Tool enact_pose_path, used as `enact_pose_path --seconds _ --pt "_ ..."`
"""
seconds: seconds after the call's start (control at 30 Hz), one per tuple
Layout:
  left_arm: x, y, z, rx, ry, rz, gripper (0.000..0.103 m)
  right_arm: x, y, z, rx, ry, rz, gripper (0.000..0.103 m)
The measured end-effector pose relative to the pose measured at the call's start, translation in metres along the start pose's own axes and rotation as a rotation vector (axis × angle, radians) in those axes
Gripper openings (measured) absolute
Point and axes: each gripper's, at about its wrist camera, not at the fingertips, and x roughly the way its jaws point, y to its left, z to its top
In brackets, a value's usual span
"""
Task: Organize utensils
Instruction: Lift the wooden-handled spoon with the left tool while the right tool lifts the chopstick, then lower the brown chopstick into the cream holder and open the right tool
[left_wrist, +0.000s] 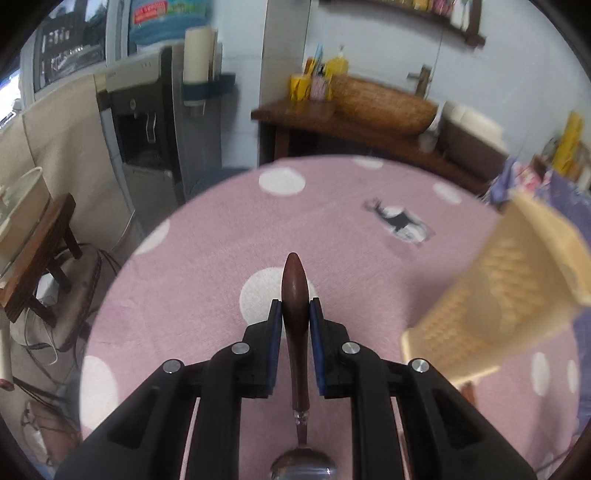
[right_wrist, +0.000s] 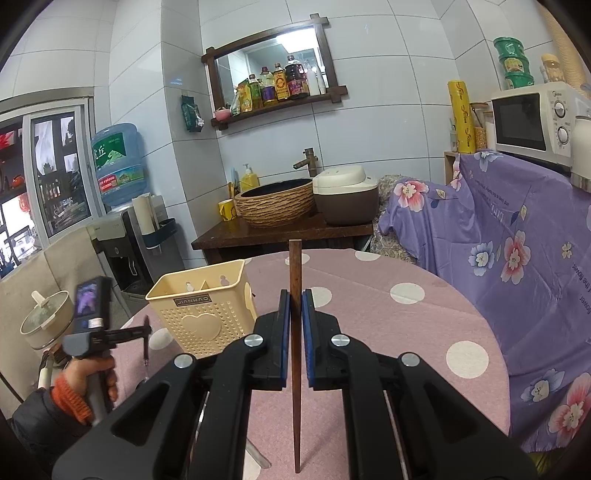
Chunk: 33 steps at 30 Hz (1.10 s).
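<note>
My left gripper is shut on a spoon with a dark brown handle; the handle points forward and the metal bowl hangs back near the camera. It hovers above the pink dotted tablecloth. The cream utensil basket is blurred at the right of the left wrist view. My right gripper is shut on a dark wooden chopstick, held upright above the table. The basket stands left of it. The left gripper with the spoon shows at the far left.
The round table carries the pink dotted cloth. Behind it stand a dark wooden counter with a woven basin and a rice cooker. A purple floral cover drapes furniture at right. A water dispenser stands at left.
</note>
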Motion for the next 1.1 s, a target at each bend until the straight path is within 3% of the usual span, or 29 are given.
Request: enact_pose_path --seconds 0.13,0.23,0.63,0.9,1.1 --pt "-0.059 0.008 -0.015 0.005 -0.114 -0.054 0.016 -0.004 0.000 -0.001 -0.002 -0.004 0.003 0.007" --pt "-0.085 0.013 -0.031 0.008 -0.154 -0.081 0.016 -0.007 -0.001 -0.002 0.002 -0.009 0.001 0.007" --pt "-0.123 0.025 -0.055 0.002 -0.221 -0.122 0.016 -0.013 0.002 -0.006 -0.007 -0.015 -0.002 0.007" --pt "-0.135 0.024 -0.041 0.005 -0.255 -0.154 0.016 -0.018 0.008 -0.002 -0.014 -0.023 0.015 0.007" --pt "-0.154 0.008 0.007 0.014 -0.288 -0.239 0.016 -0.013 0.024 0.032 -0.027 -0.051 0.066 0.007"
